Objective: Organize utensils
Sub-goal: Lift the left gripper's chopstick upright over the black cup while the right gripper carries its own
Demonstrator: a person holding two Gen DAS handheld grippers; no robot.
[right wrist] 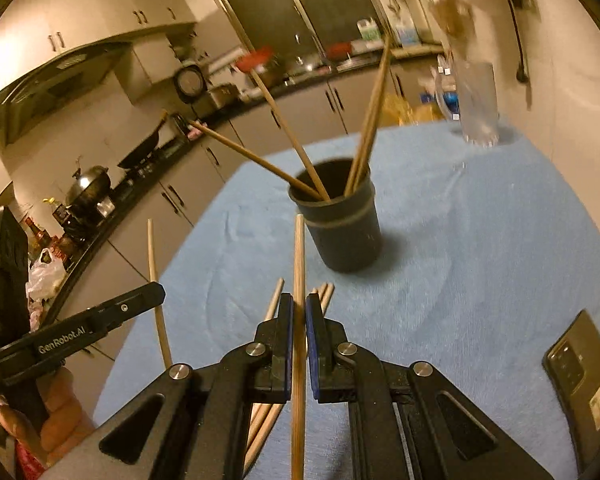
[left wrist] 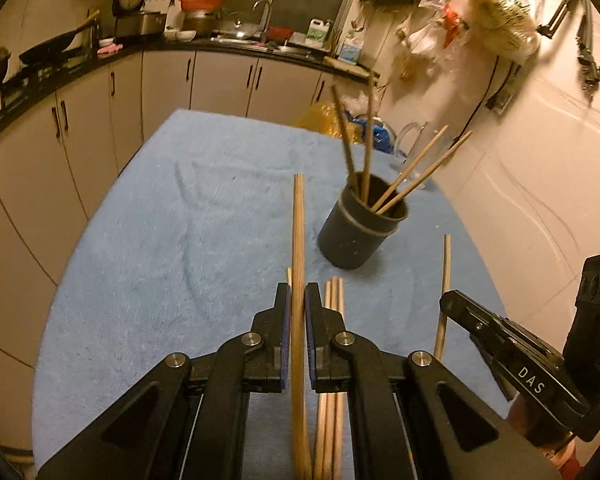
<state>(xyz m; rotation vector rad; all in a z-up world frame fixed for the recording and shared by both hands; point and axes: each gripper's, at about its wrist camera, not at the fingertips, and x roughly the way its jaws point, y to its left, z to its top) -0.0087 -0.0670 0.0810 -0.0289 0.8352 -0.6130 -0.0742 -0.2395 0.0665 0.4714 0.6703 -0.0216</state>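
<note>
The left hand-held gripper [left wrist: 298, 300] is pinched on a single chopstick [left wrist: 299, 240], which runs straight forward between its blue pads; the right hand-held gripper [right wrist: 299, 308] is likewise clamped on one chopstick [right wrist: 299, 264]. Each stick is gripped partway along its length, with its free end sticking out ahead toward the dark cup [left wrist: 358, 228], probably so it can be tipped into the opening. The cup stands upright on the blue towel [left wrist: 160, 220] covering the tabletop and already holds four chopsticks leaning against its rim. A few loose chopsticks [left wrist: 334, 300] lie on the towel under the grippers, waiting to be collected. A phone [right wrist: 584, 380] lies on the towel to the right, well apart from the cup.
</note>
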